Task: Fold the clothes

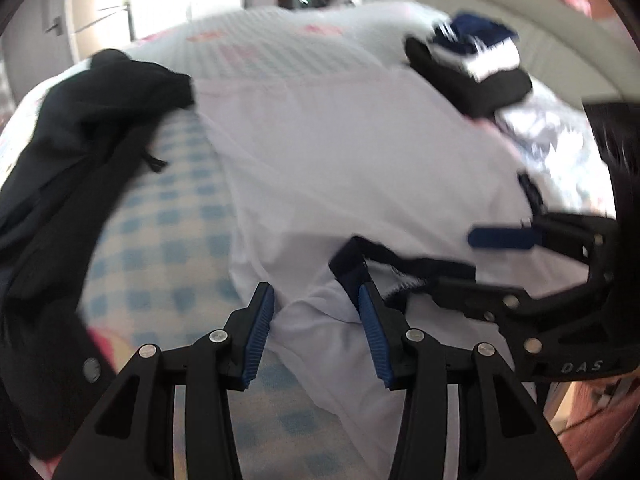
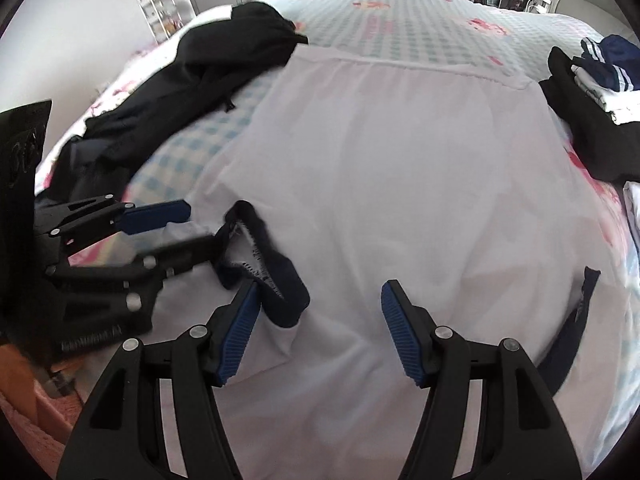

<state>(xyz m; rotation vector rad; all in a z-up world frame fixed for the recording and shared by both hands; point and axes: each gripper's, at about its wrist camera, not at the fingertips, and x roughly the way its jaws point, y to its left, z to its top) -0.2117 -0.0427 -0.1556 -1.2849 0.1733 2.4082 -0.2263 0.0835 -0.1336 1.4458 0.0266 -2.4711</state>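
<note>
A white shirt [image 1: 340,168] [image 2: 400,168] with a dark navy collar [image 1: 352,260] [image 2: 276,280] lies spread on the bed, collar end nearest me. My left gripper [image 1: 314,300] is open just above the shirt's near edge, white cloth lying between its blue pads, and its right fingertip is at the collar. It also shows at the left of the right wrist view as the left gripper [image 2: 202,224]. My right gripper [image 2: 320,292] is open over the shirt, its left pad touching the collar. The left wrist view shows the right gripper [image 1: 460,258] open beside the collar. A dark cuff [image 2: 580,308] lies at the right.
A crumpled black garment [image 1: 80,140] [image 2: 208,68] lies on the left of the checked bedsheet [image 1: 168,220] [image 2: 400,28]. A stack of folded black, white and navy clothes [image 1: 468,68] [image 2: 592,108] sits at the far right. Cabinets and a shelf stand beyond the bed.
</note>
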